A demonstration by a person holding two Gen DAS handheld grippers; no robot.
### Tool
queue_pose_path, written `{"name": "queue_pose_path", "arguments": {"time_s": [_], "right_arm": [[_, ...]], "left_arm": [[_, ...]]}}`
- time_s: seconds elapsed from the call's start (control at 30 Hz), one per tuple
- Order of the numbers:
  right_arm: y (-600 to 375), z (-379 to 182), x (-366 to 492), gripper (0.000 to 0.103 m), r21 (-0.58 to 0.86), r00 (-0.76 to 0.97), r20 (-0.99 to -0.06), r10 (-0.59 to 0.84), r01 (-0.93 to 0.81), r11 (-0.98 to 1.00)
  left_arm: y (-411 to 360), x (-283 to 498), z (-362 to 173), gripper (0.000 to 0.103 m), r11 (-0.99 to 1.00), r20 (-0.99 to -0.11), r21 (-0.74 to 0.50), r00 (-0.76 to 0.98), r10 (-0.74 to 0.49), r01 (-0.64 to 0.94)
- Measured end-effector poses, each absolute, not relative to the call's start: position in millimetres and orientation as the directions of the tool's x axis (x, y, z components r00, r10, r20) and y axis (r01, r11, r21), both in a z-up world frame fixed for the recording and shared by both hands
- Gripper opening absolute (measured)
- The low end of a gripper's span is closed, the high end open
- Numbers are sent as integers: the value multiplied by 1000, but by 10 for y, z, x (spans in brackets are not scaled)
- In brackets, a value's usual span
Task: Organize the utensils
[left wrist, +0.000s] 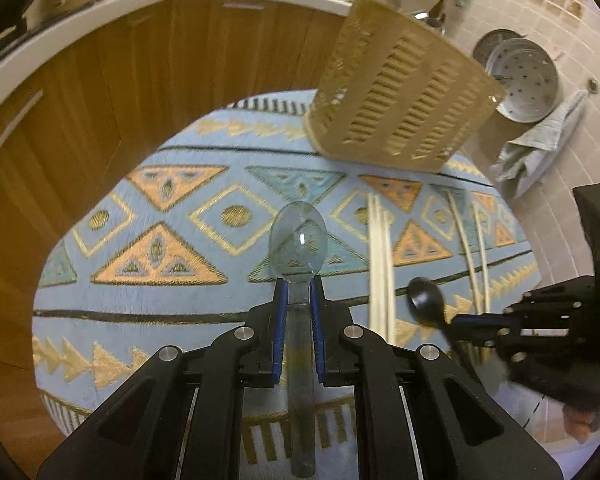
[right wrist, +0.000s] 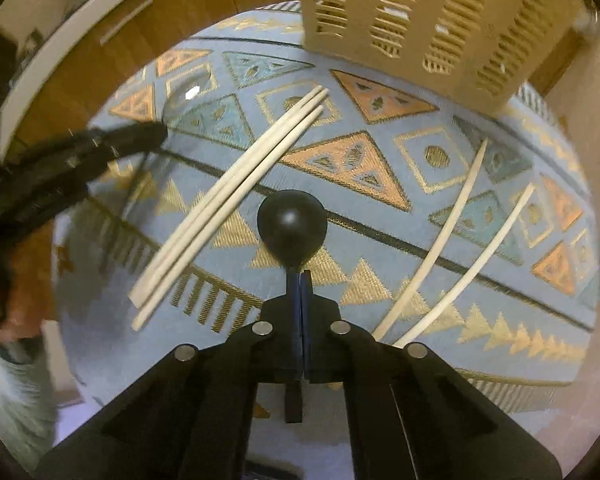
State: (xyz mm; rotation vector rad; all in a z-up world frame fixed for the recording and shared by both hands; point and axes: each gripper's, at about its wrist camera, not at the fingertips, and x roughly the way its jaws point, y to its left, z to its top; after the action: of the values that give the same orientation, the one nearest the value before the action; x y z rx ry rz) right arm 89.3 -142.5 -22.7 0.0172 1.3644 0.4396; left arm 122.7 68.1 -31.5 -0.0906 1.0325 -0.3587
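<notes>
My left gripper [left wrist: 299, 286] is shut on the handle of a clear plastic spoon [left wrist: 298, 238], bowl pointing forward above the patterned table. My right gripper [right wrist: 300, 278] is shut on a black spoon [right wrist: 292, 230], held above the cloth; it also shows in the left wrist view [left wrist: 426, 304]. A tan slotted utensil basket [left wrist: 400, 96] stands at the far side of the table, and it shows in the right wrist view [right wrist: 420, 16]. A bundle of three pale chopsticks [right wrist: 228, 196] lies on the cloth left of the black spoon. Two more chopsticks [right wrist: 460, 232] lie to the right.
The round table carries a blue cloth with orange and gold triangles [left wrist: 160, 256]. Wooden cabinets [left wrist: 100, 92] curve behind on the left. A metal steamer pan [left wrist: 524, 76] and a towel [left wrist: 540, 144] hang on the tiled wall at right.
</notes>
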Motion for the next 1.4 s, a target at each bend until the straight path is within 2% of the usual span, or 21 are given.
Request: {"name": "queue_pose_path", "arguments": {"time_s": [0.1,0.27,0.33,0.4,0.43,0.5,0.53,0.67,0.7,0.8,0.9,0.93,1.07,1.1,1.13,1.23,1.4], "right_arm": [[-1602,-251,993,1,359,103,-916,387,-218,908],[-1629,-247,997,2,331,96,-927,362,-240,912],[-1540,-231,958,7,327,88,-929,360,-267,907],[-1430,-202,905,21,315,94,-931,353,-284,906],[-1417,-178,903,25,303,104,-933,345,-294,906],[-1418,-127,904,43,283,131,-933,336,-312,907],[-1416,-122,912,45,274,144,-933,331,-312,910],[-1382,-165,924,45,228,126,-952,279,-316,921],[-1335,-189,935,42,235,114,-952,283,-320,918],[-1236,-215,932,30,185,129,-961,243,-351,918],[-1105,-208,878,8,82,165,-973,160,-403,912],[-1071,-213,866,6,74,167,-973,156,-416,906],[-1104,-186,840,5,114,169,-964,203,-427,897],[-1143,-159,835,5,128,183,-957,225,-429,894],[-1206,-119,824,5,143,196,-949,247,-429,892],[-1390,40,810,5,229,229,-909,349,-426,875],[-1754,447,793,5,320,351,-805,478,-421,848]], "left_arm": [[707,1253,-374,10,944,-832,-237,453,-320,232],[720,1265,-389,12,948,-844,-218,443,-302,231],[727,1258,-379,13,949,-849,-208,437,-296,239],[726,1245,-377,13,949,-853,-194,435,-288,248],[728,1237,-373,13,949,-858,-183,430,-281,255],[735,1236,-357,13,949,-866,-176,418,-275,260],[731,1244,-354,13,949,-870,-174,411,-273,262],[679,1270,-357,15,948,-884,-146,393,-253,282],[649,1274,-357,15,948,-889,-131,389,-241,288],[555,1261,-357,16,947,-904,-60,385,-186,315],[418,1253,-358,16,941,-914,32,390,-109,338],[368,1238,-356,10,936,-915,56,392,-92,349],[230,1100,-363,9,918,-881,176,472,-14,355],[227,1062,-350,3,920,-870,181,493,-15,347],[240,1013,-292,0,927,-846,172,532,-35,334],[369,925,24,0,940,-786,2,582,-210,341],[513,889,496,0,923,-656,-154,662,-361,352]]}}
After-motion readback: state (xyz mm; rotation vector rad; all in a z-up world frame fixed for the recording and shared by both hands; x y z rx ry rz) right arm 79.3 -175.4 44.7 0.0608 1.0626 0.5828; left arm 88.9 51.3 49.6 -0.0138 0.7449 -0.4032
